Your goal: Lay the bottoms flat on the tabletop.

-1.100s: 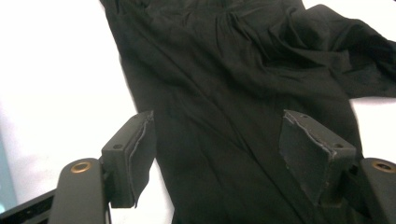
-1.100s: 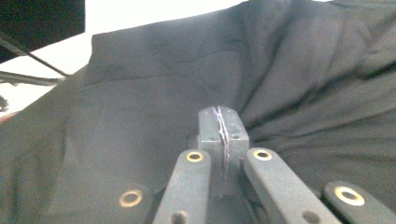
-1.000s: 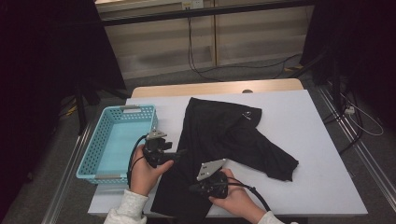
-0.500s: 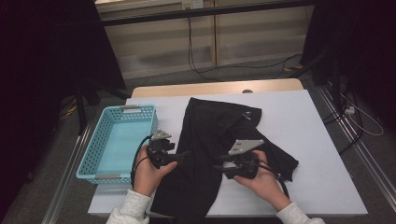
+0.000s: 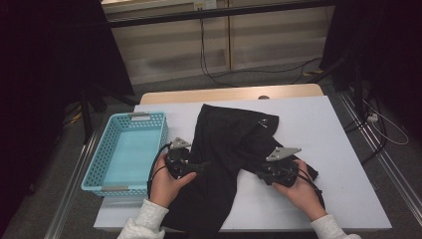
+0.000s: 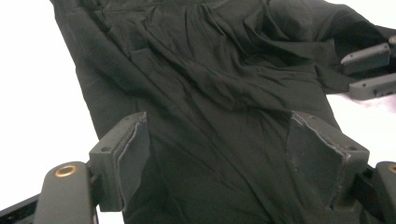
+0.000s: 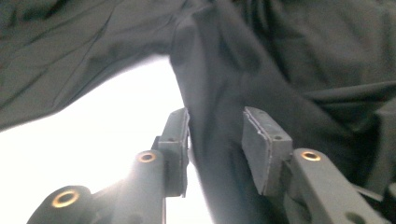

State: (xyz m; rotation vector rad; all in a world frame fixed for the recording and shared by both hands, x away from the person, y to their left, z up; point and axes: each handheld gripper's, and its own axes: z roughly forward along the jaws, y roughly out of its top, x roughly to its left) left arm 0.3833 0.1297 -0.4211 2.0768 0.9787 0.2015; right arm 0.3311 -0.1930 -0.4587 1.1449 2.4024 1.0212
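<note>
Two sets of fingers work a black crumpled fabric garment (image 5: 234, 149): the left gripper (image 6: 219, 154) gapes wide over the cloth without pinching, while the right gripper (image 7: 215, 140), which has just been closing, straddles a fold, its pads not yet pressing. The garment sprawls from the white surface's (image 5: 328, 124) middle to its near edge, beside a light-blue plastic basket (image 5: 149, 129) at the left edge.

Bare table (image 5: 328, 124) right of garment (image 5: 229, 149); basket (image 5: 102, 172) blocks the left.

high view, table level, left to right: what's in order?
blue basket → left gripper → black garment → right gripper → bare white table
</note>
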